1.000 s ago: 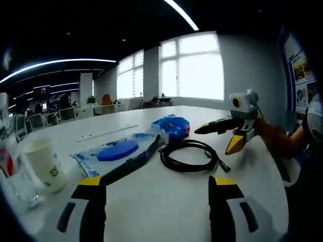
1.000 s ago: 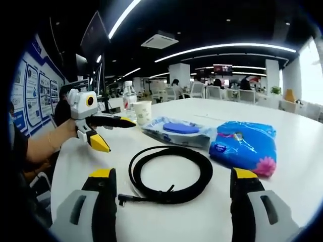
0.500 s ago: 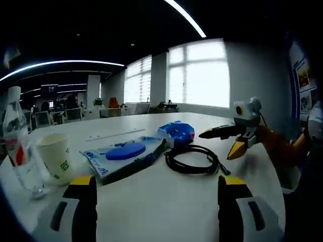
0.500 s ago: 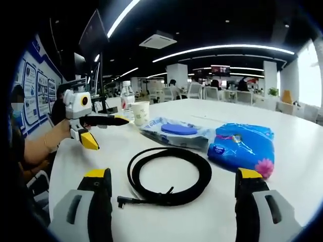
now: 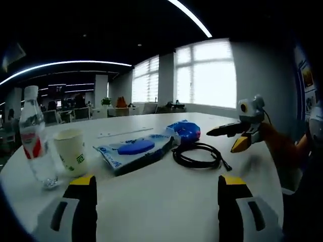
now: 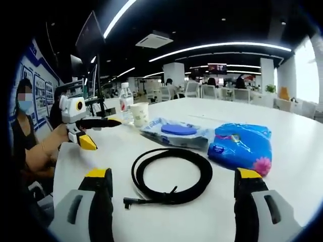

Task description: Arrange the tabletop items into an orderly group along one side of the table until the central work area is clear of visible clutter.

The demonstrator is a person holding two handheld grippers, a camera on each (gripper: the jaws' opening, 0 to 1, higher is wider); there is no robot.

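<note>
On the white round table (image 5: 151,201) lie a black cable coil (image 5: 176,155), a blue patterned packet (image 5: 184,131) and a clear packet with a blue item inside (image 5: 136,149). A paper cup (image 5: 71,151) and a water bottle (image 5: 34,138) stand at the left. My left gripper (image 5: 155,186) hangs open over bare table, short of the clear packet. My right gripper (image 6: 172,179) is open just in front of the cable coil (image 6: 204,176). The blue packet (image 6: 241,143) lies to its right and the clear packet (image 6: 176,132) behind. Each gripper shows in the other's view, the right gripper (image 5: 220,142) and the left gripper (image 6: 108,134), both open and holding nothing.
The cup (image 6: 141,114) and bottle (image 6: 125,108) stand near the table's far left edge. A person's forearm (image 6: 40,151) holds the left gripper. Office desks and chairs stand beyond the table, with bright windows (image 5: 212,75) on one side.
The left gripper view has pulled back, bringing the bottle and cup fully into sight. In the right gripper view the left gripper has drifted slightly left. The items on the table have not moved.
</note>
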